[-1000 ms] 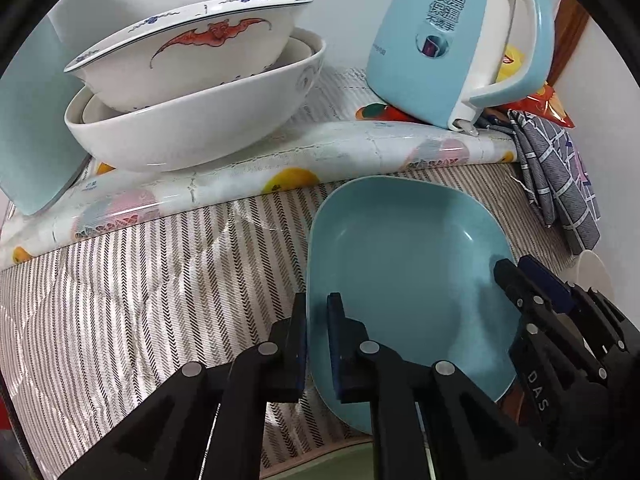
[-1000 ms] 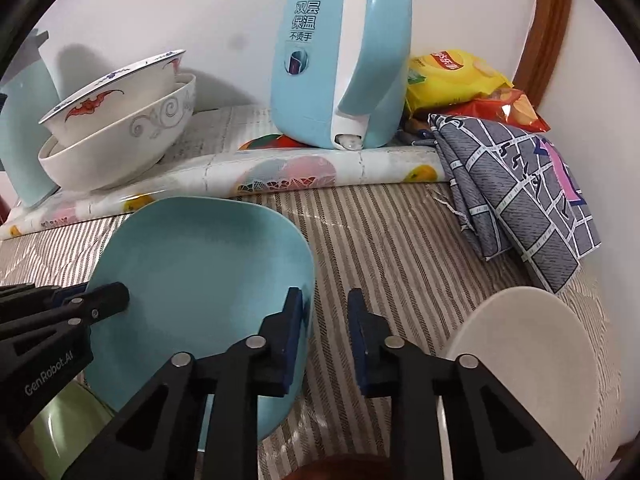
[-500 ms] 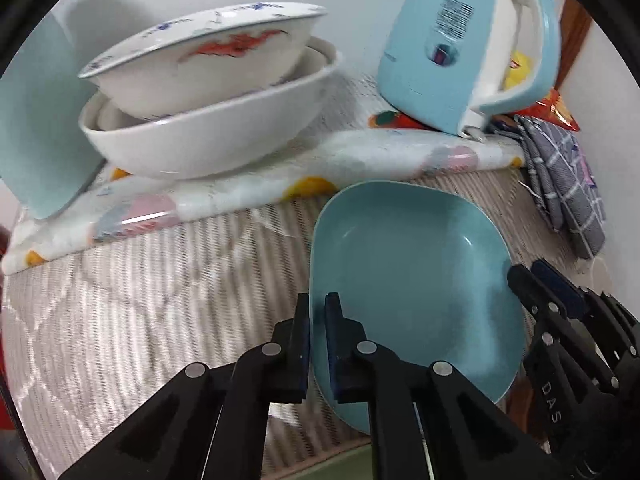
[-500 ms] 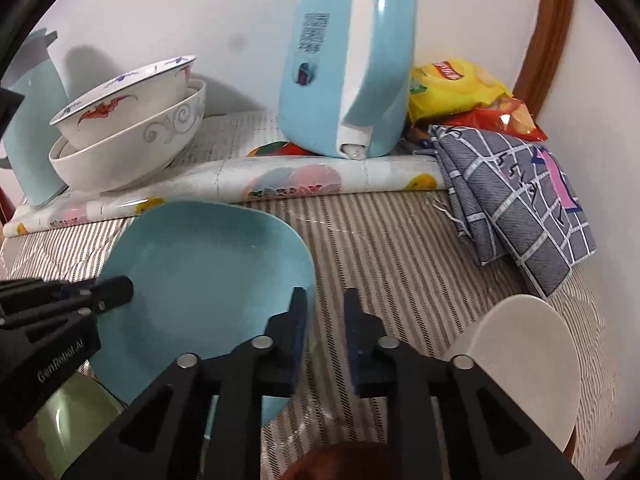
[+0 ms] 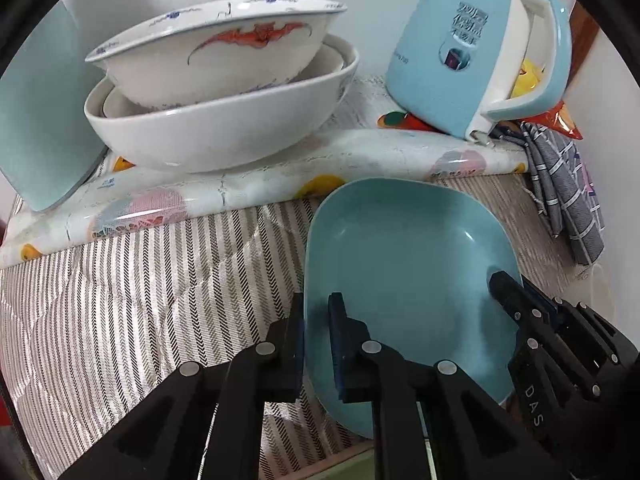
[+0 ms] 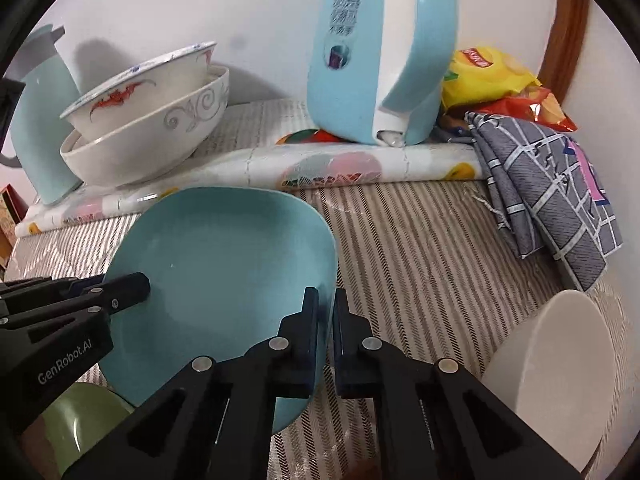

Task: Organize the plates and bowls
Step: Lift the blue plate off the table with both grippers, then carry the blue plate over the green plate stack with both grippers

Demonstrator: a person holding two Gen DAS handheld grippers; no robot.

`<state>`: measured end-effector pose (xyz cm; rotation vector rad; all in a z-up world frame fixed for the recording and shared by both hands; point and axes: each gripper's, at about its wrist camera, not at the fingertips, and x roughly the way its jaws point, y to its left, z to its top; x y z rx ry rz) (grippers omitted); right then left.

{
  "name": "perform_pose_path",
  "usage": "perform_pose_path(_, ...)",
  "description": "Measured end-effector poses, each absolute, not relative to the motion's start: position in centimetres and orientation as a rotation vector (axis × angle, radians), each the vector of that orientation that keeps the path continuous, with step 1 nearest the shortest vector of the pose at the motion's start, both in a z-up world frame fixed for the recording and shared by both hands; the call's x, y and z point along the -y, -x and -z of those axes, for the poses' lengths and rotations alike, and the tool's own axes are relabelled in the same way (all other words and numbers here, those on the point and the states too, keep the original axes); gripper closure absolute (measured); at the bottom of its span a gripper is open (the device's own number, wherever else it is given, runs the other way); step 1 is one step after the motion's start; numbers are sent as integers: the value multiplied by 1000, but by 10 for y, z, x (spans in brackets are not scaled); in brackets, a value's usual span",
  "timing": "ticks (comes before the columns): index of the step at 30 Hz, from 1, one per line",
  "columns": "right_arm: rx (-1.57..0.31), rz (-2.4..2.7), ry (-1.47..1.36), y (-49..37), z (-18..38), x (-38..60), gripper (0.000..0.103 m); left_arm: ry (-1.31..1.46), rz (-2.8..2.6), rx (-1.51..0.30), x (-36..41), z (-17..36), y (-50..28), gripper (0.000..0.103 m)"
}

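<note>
A light blue squarish plate (image 5: pixel 404 256) is held off the striped cloth by both grippers. My left gripper (image 5: pixel 316 312) is shut on its left rim. My right gripper (image 6: pixel 326 308) is shut on its right rim (image 6: pixel 224 256). At the back left stands a stack of white bowls (image 5: pixel 224 92), the top one with a red bat design; it also shows in the right wrist view (image 6: pixel 148 120). A white plate (image 6: pixel 556 356) lies at the lower right. A green bowl (image 6: pixel 84 416) sits under the blue plate at the lower left.
A light blue kettle (image 6: pixel 376 52) stands at the back on a patterned mat (image 5: pixel 248 196). A grey checked cloth (image 6: pixel 548 184) and snack bags (image 6: pixel 496 80) lie at the right. A light blue jug (image 6: pixel 40 120) stands at the far left by the wall.
Both grippers have closed tighter on the blue plate's rims and lifted it, carrying it slightly forward toward the bowl stack.
</note>
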<state>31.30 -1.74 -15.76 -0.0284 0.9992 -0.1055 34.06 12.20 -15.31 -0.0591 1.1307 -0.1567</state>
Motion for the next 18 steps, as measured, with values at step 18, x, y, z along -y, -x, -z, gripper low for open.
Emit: perform_pose_path(18,-910,125,-66,-270,102,43,99,4,168,-995,-90,94,-302,97)
